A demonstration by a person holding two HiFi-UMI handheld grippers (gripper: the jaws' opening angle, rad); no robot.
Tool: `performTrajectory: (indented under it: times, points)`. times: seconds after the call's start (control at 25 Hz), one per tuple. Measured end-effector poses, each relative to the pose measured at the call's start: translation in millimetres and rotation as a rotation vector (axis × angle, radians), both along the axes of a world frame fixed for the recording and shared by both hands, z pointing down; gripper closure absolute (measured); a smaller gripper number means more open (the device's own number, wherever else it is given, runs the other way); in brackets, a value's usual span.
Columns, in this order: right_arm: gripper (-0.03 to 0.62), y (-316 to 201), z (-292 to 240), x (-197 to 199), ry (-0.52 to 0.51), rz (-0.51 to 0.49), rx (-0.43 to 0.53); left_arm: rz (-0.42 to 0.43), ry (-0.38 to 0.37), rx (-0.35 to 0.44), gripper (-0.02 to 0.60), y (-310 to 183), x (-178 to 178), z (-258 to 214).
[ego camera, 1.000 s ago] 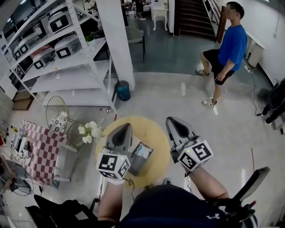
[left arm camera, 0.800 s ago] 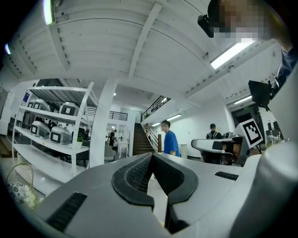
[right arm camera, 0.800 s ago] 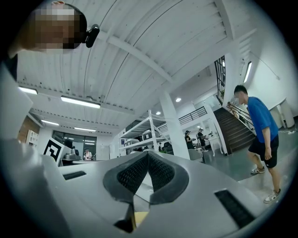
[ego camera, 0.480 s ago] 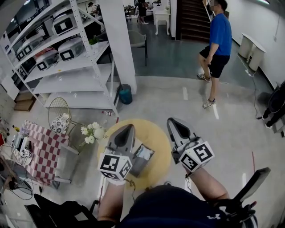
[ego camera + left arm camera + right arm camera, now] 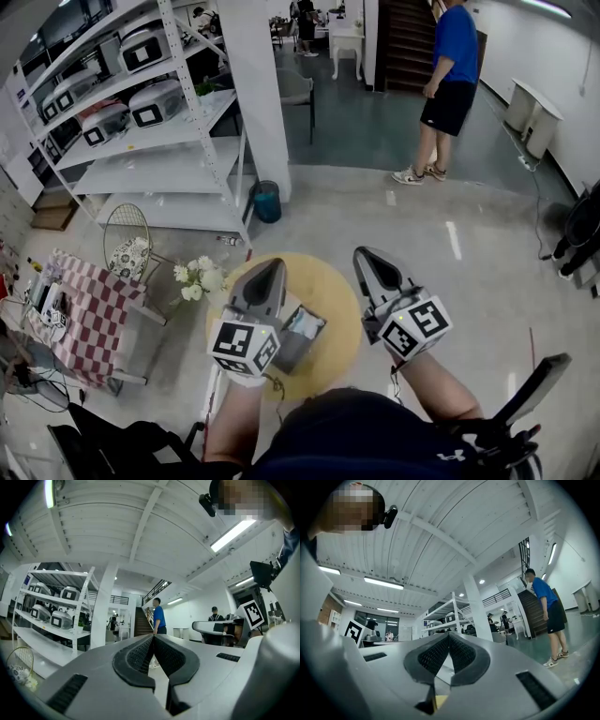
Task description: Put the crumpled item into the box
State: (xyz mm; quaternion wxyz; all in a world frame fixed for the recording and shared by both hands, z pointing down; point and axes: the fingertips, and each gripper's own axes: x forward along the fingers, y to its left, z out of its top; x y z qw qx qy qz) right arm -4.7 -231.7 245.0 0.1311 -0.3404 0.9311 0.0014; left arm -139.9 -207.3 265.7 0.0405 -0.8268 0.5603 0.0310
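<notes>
A round yellow table (image 5: 334, 286) stands below me in the head view. On it sits a dark open box (image 5: 298, 339), half hidden behind my left gripper (image 5: 274, 264); something pale bluish shows inside it, and I cannot tell what it is. Both grippers are held up above the table, pointing out into the room. The left gripper (image 5: 153, 637) is shut, pads together with nothing between them. My right gripper (image 5: 359, 251) hovers over the table's right edge; in its own view the right gripper (image 5: 448, 634) is also shut and holds nothing. No crumpled item is clearly in sight.
A white shelving rack (image 5: 141, 122) with boxy appliances stands at the left beside a white pillar (image 5: 253, 84). Near the table are white flowers (image 5: 195, 277), a checkered cloth (image 5: 80, 314), a wire basket (image 5: 122, 234) and a teal bin (image 5: 267, 202). A person in blue (image 5: 450, 75) stands by the stairs.
The person in blue has walked away toward the stairs. Both grippers stay almost where they were, still shut; the head view has shifted slightly.
</notes>
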Motion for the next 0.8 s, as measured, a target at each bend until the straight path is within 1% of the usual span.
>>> performTrajectory:
  times: [0.36, 0.8]
  points:
    - [0.592, -3, -1, -2, 0.005, -0.002, 0.005, -0.009, 0.006, 0.003, 0.564, -3, -4, 0]
    - [0.592, -9, 2, -9, -0.004, -0.01, -0.012, -0.012, 0.01, -0.014, 0.563, -9, -11, 5]
